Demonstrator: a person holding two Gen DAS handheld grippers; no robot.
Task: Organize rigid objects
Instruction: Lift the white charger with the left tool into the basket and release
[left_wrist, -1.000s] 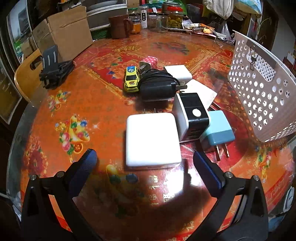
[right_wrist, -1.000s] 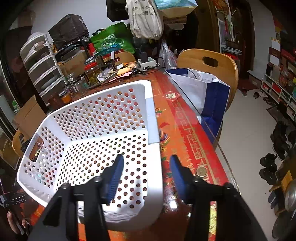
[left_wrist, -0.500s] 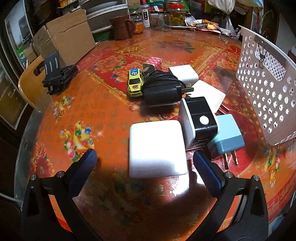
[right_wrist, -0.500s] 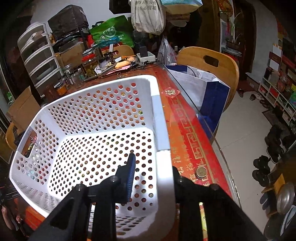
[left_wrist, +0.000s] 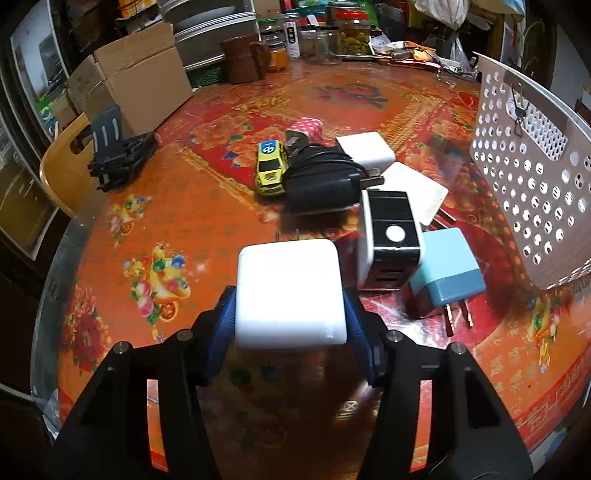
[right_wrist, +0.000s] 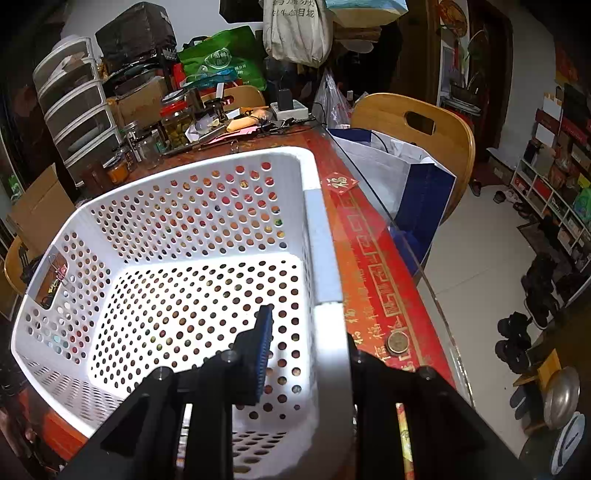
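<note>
Left tongs (left_wrist: 290, 325) closing on white charger (left_wrist: 290, 290); basket (right_wrist: 192, 258) lies rightward, its rim clamped by right tongs (right_wrist: 306, 350).

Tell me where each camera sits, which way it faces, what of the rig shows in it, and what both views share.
Left wrist: sits on the left gripper, looking down and forward over the table at chargers and a toy car; its blue-padded fingers are closing on the white charger.
Right wrist: sits on the right gripper, looking down into the basket at the table's edge; its fingers clamp the basket's near wall.
Shared: the basket, the table, the pickle jar.
</note>
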